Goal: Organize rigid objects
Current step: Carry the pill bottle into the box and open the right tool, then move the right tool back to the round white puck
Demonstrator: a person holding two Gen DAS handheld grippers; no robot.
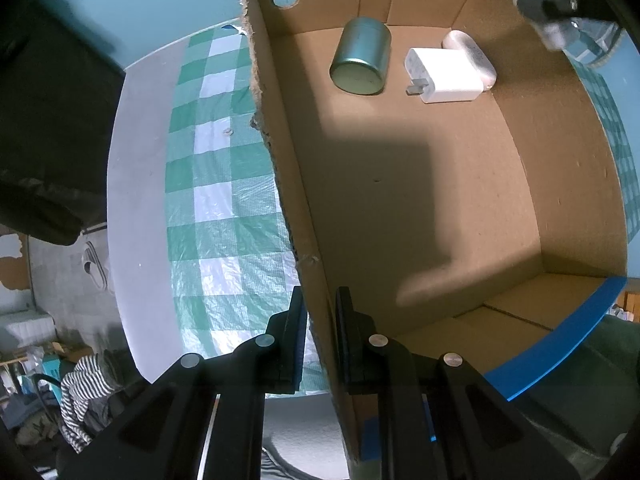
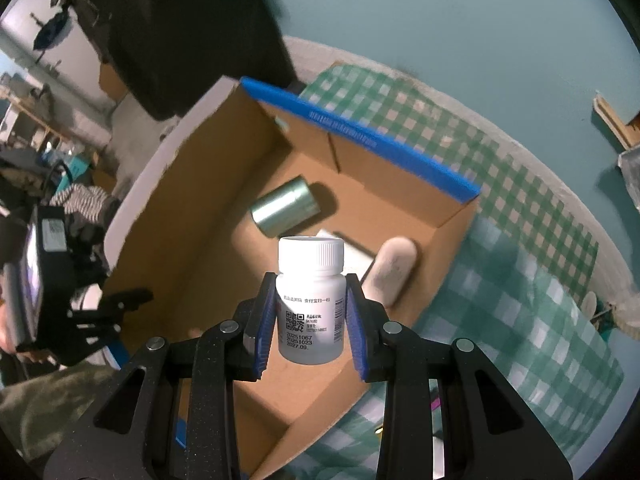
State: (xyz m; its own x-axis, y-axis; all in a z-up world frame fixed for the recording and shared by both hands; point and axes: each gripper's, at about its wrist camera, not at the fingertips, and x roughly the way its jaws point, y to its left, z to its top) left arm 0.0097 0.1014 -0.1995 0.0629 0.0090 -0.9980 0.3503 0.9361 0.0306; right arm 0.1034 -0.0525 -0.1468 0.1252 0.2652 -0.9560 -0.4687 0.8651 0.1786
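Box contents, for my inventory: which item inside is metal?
The green metal tin, lying on its side; the charger and oblong case beside it are white plastic.

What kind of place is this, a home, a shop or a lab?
Most likely a lived-in home room, though that is a guess. A table wears a green checked cloth, a slipper lies on the tiled floor, and striped clothing is heaped beside clutter. The cardboard box being filled suggests household tidying.

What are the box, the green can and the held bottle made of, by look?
Box: corrugated cardboard, matte brown; the torn wall edge shows ragged fibres.
Can: probably metal, satin green; soft streaked highlights run along its side.
Bottle, held in the right claw: likely plastic, smooth white, ribbed screw cap, printed label.
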